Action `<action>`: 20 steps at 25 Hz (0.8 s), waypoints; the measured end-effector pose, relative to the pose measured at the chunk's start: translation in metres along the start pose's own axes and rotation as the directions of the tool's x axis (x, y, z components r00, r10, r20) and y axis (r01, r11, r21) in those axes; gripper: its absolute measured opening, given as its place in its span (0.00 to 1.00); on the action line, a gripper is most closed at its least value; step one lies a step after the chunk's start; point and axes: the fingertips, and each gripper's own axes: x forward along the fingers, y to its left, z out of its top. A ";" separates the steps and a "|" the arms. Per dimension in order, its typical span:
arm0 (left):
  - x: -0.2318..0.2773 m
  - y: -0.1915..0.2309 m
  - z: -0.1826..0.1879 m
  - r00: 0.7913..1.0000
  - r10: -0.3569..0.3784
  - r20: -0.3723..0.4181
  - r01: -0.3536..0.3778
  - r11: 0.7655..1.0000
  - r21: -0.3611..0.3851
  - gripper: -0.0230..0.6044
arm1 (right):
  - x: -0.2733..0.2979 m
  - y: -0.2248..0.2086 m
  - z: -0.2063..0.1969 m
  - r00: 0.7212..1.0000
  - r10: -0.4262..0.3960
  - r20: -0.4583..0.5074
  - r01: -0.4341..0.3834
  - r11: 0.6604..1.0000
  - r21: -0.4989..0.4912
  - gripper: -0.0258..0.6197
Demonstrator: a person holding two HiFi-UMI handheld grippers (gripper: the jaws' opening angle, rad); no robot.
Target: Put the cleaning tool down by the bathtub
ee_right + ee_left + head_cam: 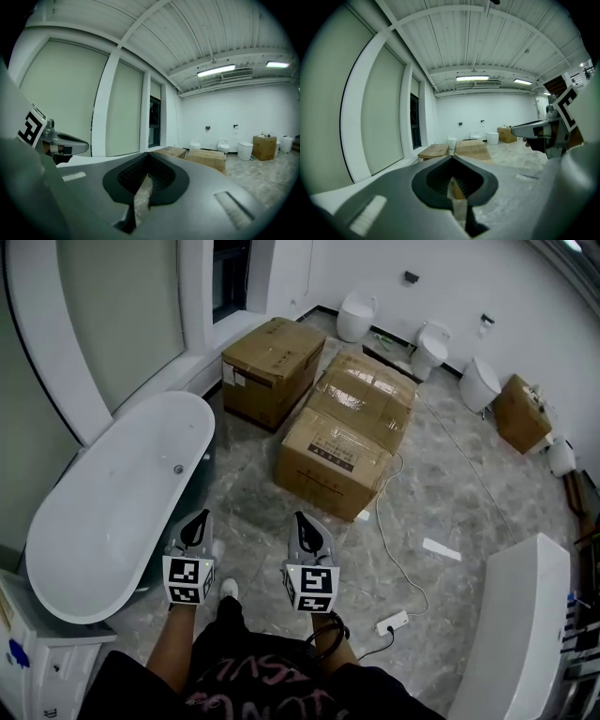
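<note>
Left gripper (pixel 196 524), right gripper (pixel 306 529): jaws closed, empty. Tub (pixel 62 514) at left. Tool unseen; placing likely done, else find it.

- A brown cardboard box (pixel 274 367) sits by the dark window (pixel 230 277);
- Two bigger brown boxes (pixel 349 432) lie touching each other, just beside the first box;
- Three white toilets (pixel 430 348) stand in a row by the far wall;
- A small brown box (pixel 521 413) is next to the last toilet;
- A thin white cable (pixel 386 540) runs over the grey stone floor (pixel 469 493) to a white plug strip (pixel 393 622);
- Long lights (pixel 472 78) shine on the white ceiling.
</note>
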 end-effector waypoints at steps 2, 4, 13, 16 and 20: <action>-0.009 -0.008 0.009 1.000 0.001 0.014 -0.001 1.000 0.020 0.04 | -0.010 0.002 0.005 1.000 0.018 0.014 -0.018 1.000 0.000 0.06; -0.015 -0.016 0.018 1.000 0.005 0.031 -0.006 1.000 0.031 0.04 | -0.019 0.003 0.009 0.999 0.033 0.029 -0.033 0.999 -0.002 0.06; -0.051 -0.033 0.029 0.998 0.022 0.060 -0.024 0.999 0.043 0.04 | -0.050 0.018 0.018 0.994 0.090 0.065 -0.090 0.996 -0.017 0.06; -0.060 -0.032 0.030 0.997 0.039 0.066 -0.040 0.999 0.027 0.04 | -0.057 0.019 0.020 0.992 0.096 0.077 -0.094 0.995 -0.025 0.06; -0.069 -0.032 0.031 0.996 0.047 0.074 -0.049 0.998 0.030 0.04 | -0.063 0.022 0.021 0.991 0.103 0.081 -0.101 0.995 -0.028 0.06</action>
